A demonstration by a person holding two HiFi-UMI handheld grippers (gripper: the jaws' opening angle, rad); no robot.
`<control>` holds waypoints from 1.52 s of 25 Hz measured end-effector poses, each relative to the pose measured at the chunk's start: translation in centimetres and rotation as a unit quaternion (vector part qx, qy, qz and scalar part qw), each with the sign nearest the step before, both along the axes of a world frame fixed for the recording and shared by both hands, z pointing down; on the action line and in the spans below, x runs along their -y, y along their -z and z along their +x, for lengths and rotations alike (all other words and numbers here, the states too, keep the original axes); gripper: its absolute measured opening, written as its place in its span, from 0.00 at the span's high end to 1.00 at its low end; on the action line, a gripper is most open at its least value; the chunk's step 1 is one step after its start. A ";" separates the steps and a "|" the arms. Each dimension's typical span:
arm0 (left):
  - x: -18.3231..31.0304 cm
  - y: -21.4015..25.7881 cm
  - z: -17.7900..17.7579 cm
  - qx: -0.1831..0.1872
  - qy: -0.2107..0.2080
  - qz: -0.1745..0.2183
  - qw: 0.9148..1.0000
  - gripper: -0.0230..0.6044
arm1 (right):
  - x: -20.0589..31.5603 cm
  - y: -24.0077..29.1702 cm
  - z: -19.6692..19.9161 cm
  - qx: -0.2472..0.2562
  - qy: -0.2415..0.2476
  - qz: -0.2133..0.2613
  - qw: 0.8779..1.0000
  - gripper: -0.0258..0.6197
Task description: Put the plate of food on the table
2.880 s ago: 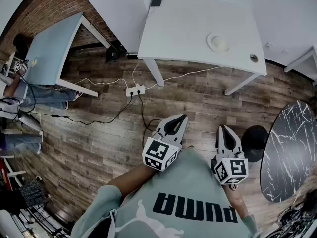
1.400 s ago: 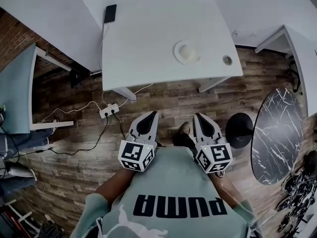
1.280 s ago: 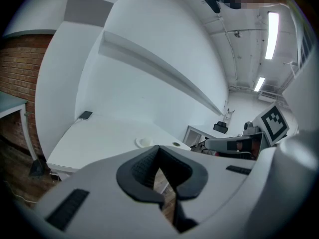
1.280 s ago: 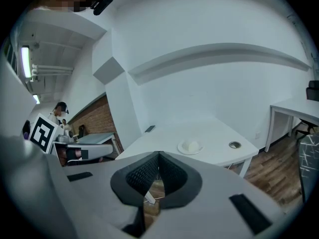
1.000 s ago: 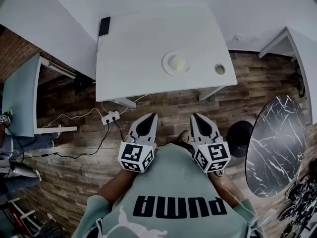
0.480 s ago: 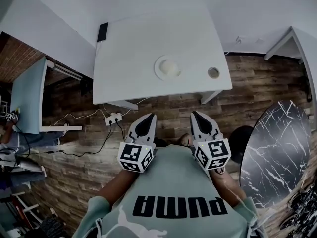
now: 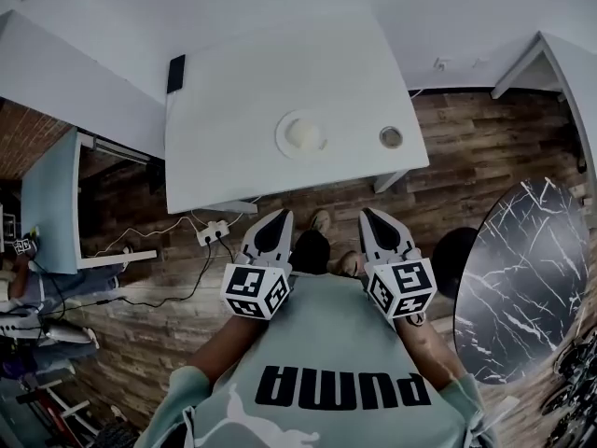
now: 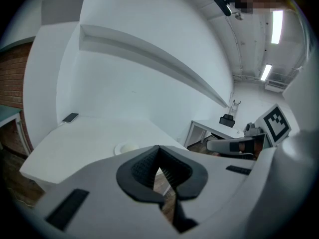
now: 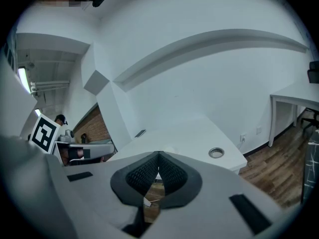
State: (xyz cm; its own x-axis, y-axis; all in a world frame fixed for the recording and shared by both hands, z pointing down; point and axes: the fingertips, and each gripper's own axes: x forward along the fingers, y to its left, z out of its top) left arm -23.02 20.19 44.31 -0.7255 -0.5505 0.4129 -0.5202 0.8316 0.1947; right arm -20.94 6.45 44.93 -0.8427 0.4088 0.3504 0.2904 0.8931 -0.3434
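Note:
A white plate (image 7: 303,136) with a pale mound of food rests in the middle of the white table (image 7: 233,147). In the left gripper view the plate (image 8: 127,147) lies just beyond the jaw tips. My left gripper (image 7: 279,215) and right gripper (image 7: 368,213) hang side by side over the wooden floor, short of the table's near edge. Both are shut with nothing between their pads. From the left gripper (image 8: 158,148) and the right gripper (image 9: 158,154) I look across the table top.
A round cable hole (image 7: 391,137) sits right of the plate, and a dark phone (image 7: 175,74) lies at the table's far left corner. A marble round table (image 7: 522,278) stands at the right, a blue table (image 7: 47,203) at the left. A power strip (image 7: 213,232) and cables lie on the floor.
The person has walked up to the white table, which now lies closer and more centred in front of the grippers. Both grippers stay shut and level.

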 end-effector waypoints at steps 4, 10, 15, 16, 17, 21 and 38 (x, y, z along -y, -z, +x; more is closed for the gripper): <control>1.1 -0.2 -3.5 -0.008 -0.013 0.017 1.000 0.96 | 1.1 0.0 -2.0 -0.012 -0.018 0.007 1.000 0.95; 1.7 -0.5 -8.6 -0.017 -0.032 0.034 0.999 0.96 | 1.5 0.2 -6.2 -0.022 -0.036 0.025 0.999 0.95; 1.0 -1.7 -12.6 -0.034 -0.037 0.049 0.998 0.96 | 0.4 0.0 -10.3 -0.038 -0.032 0.042 0.998 0.95; 0.9 -2.0 -13.3 -0.038 -0.037 0.052 0.997 0.96 | 0.1 -0.3 -11.0 -0.044 -0.027 0.044 0.998 0.95; 0.7 -2.4 -14.0 -0.043 -0.038 0.054 0.997 0.96 | -0.3 -0.7 -11.7 -0.050 -0.022 0.044 0.998 0.95; -0.4 -4.0 -16.6 -0.065 -0.040 0.055 0.996 0.96 | -1.4 -2.4 -14.4 -0.082 -0.017 0.042 0.996 0.95; -4.1 -12.8 -23.0 -0.192 -0.037 0.031 0.980 0.86 | -2.7 -10.3 -20.0 -0.220 -0.015 0.009 0.975 0.92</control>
